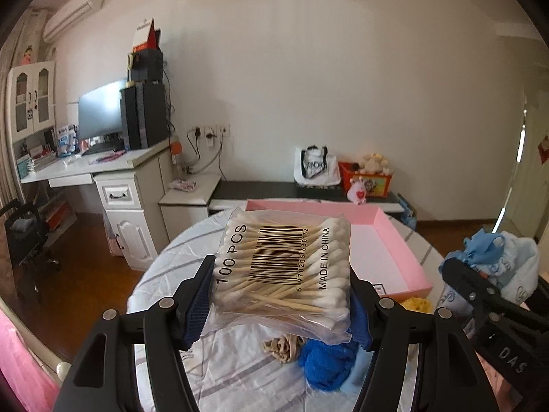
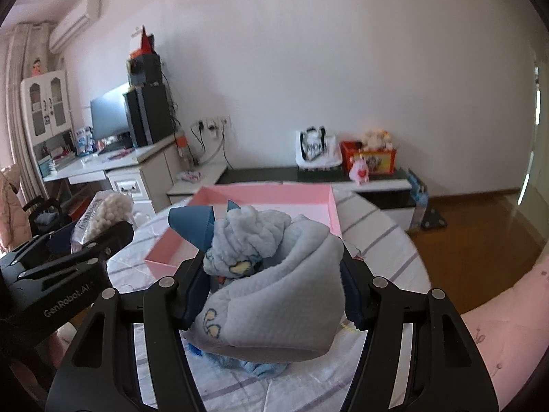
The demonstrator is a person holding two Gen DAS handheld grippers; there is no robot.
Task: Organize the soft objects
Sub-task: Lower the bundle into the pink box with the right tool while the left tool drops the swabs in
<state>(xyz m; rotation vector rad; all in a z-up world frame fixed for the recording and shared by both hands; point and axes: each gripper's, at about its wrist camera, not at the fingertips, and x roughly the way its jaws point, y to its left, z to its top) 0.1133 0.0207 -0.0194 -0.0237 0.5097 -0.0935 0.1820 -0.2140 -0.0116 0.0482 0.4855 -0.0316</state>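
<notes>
My left gripper is shut on a clear bag of cotton swabs, held above the round table in front of the pink box. In the right wrist view my right gripper is shut on a rolled light-blue fleece garment with a darker blue strap, just short of the pink box. The left gripper with its swab bag shows at the left of that view. The right gripper and its blue bundle show at the right edge of the left wrist view.
On the striped tablecloth below the swab bag lie a beige fabric piece, a bright blue mesh puff and something yellow. More blue cloth lies under the right gripper. A desk and a low cabinet stand behind.
</notes>
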